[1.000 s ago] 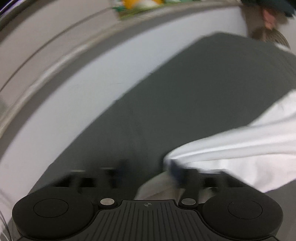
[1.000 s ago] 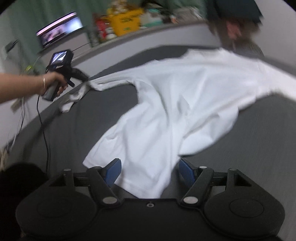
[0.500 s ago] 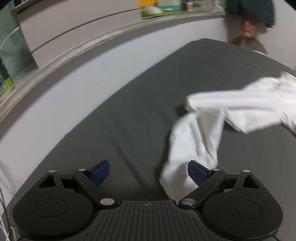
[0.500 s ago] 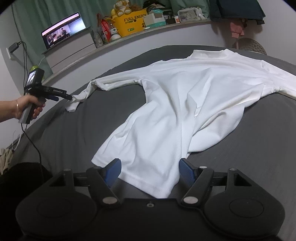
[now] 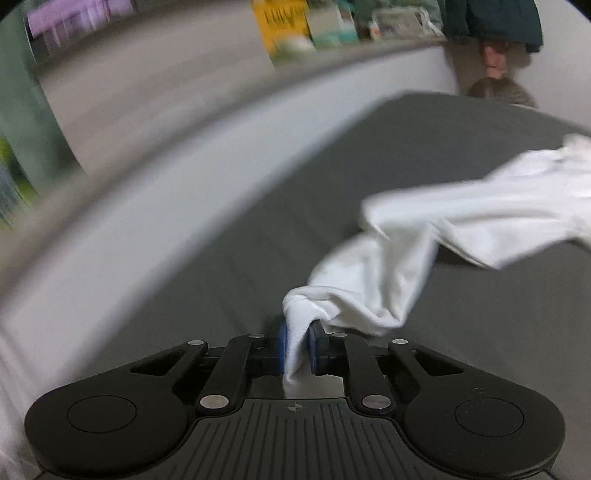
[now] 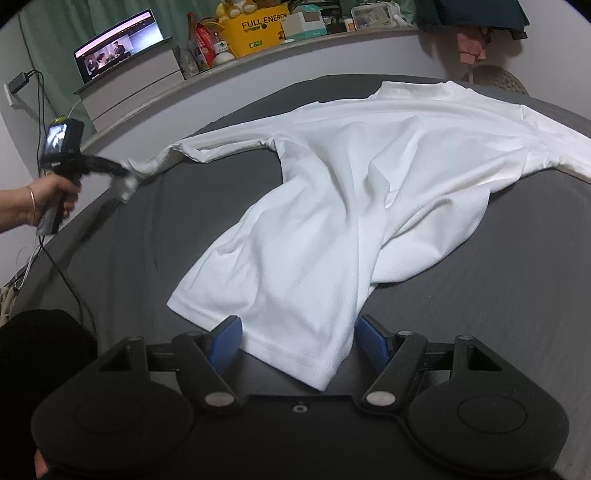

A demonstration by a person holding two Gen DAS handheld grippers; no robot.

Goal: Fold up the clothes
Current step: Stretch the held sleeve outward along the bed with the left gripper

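- White shirt (image 6: 354,184), plain, no print.
- Dark grey bed cover (image 6: 498,295) (faint fine ribbing).
- Black left gripper (image 5: 298,347) and right gripper (image 6: 299,341), blue pads (image 6: 225,338).
- Yellow box (image 6: 258,31), black lettering.
- Green curtain (image 6: 66,26).

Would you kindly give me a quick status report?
Left gripper has just closed, pinching the sleeve cuff. Right gripper open, straddling the white shirt hem. Shirt rumpled on dark bed. Nothing in the way.

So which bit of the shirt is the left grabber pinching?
Find the big white shirt spread on the dark bed. Follow its long sleeve out toward the grey ledge. The bunched cuff at its tip sits between the left gripper fingers, unlike the hem lying loose by the right gripper.
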